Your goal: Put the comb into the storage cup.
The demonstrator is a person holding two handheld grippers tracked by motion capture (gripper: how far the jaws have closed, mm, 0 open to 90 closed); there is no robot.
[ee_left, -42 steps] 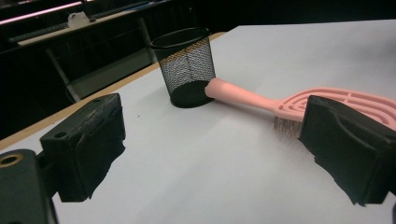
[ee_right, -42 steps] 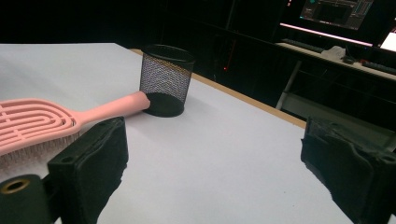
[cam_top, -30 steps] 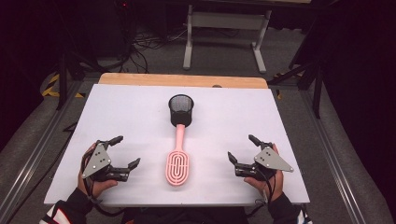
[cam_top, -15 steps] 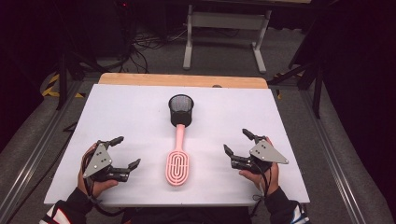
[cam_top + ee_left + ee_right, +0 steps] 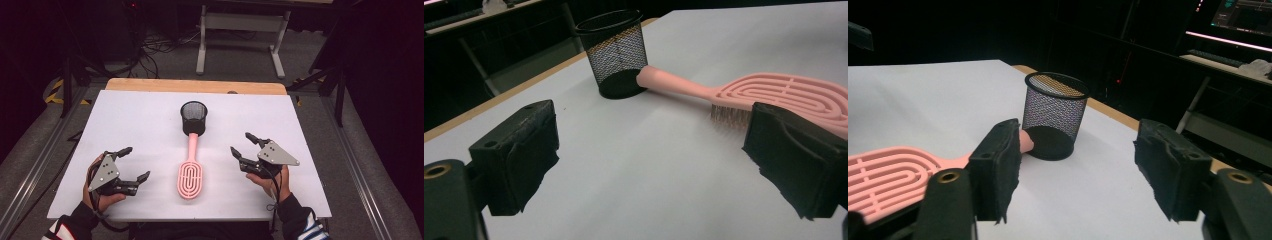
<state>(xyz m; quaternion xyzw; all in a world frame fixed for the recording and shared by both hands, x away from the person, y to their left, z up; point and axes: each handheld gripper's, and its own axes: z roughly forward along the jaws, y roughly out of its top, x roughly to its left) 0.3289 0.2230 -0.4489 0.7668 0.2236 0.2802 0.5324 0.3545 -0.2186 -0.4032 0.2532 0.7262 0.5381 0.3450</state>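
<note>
- High view: no brand, label or readable writing appears on any item.
- High view: the left gripper (image 5: 127, 164) rests on the white table (image 5: 125, 120) at the near left, held in the person's left hand (image 5: 100, 192), jaws spread wide with nothing between them.
- High view: the right gripper (image 5: 243, 146) sits at the near right in the right hand (image 5: 270, 177), jaws also wide and empty; a grey three-cornered plate (image 5: 277, 154) tops it.
- High view: between the two grippers, apart from both, lies a pink hairbrush (image 5: 190, 172), head toward the person, handle pointing away to a black mesh cup (image 5: 193, 118) that stands upright; the handle tip touches the cup's base.
- High view: beyond the table, a wooden edge (image 5: 195, 86), cables on the floor (image 5: 155, 45) and a grey metal stand (image 5: 240, 30).
- Left gripper view: past the wide, empty jaws, the mesh cup (image 5: 615, 52) stands ahead; the hairbrush (image 5: 769, 95) lies bristles down, ahead and to the right, its head partly hidden by the right-hand jaw.
- Right gripper view: jaws wide, nothing held; the mesh cup (image 5: 1054, 115) stands straight ahead between them, and the hairbrush (image 5: 888, 175) lies to the left, partly behind the left-hand jaw.
- Right gripper view: a lit screen (image 5: 1243, 17) glows far off at upper right, its writing too small to read.
</note>
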